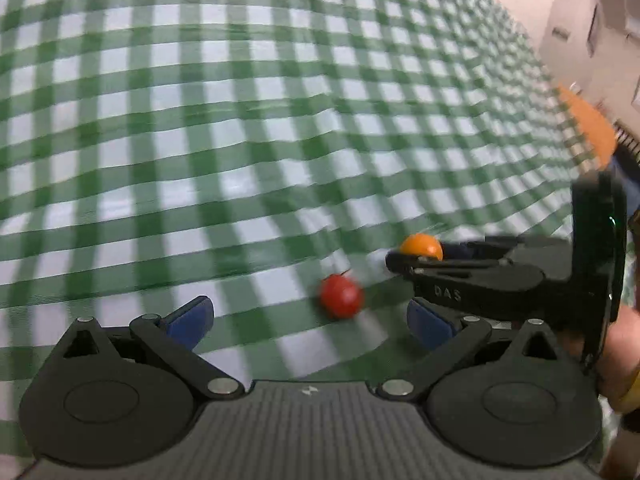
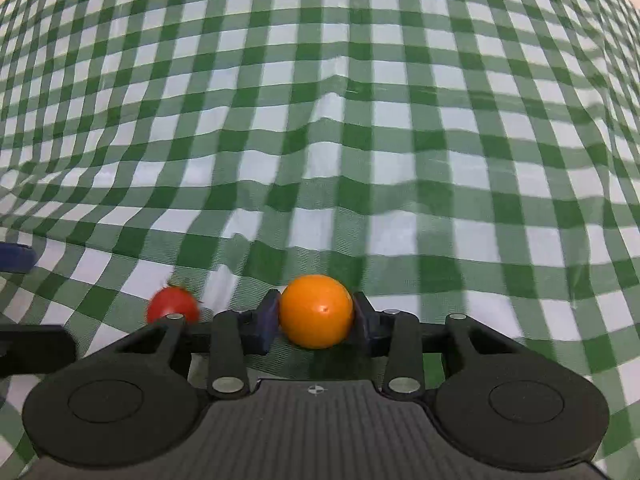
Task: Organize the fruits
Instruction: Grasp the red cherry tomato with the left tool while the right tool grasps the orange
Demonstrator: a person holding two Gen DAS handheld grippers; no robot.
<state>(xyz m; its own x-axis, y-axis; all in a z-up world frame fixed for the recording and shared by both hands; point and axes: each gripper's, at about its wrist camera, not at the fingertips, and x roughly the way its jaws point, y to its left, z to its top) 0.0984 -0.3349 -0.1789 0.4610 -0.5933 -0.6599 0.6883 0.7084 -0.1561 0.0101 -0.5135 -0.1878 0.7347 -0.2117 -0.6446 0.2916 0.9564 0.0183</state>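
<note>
A small orange fruit (image 2: 316, 311) sits between the dark pads (image 2: 266, 322) of my right gripper (image 2: 316, 320), which is shut on it just above the checked cloth. To its left a red tomato (image 2: 172, 304) with a green stem lies on the cloth. In the left wrist view that tomato (image 1: 341, 295) lies just ahead of my left gripper (image 1: 310, 322), nearer the right pad. The left gripper's blue pads (image 1: 192, 320) stand wide apart and touch nothing. The right gripper (image 1: 416, 260) reaches in from the right with the orange fruit (image 1: 422, 246).
A wrinkled green-and-white checked tablecloth (image 2: 320, 120) covers the whole surface. An orange object (image 1: 588, 120) lies at the cloth's far right edge, with a pale wall and furniture (image 1: 600, 20) beyond. A person's hand (image 1: 624, 344) holds the right gripper.
</note>
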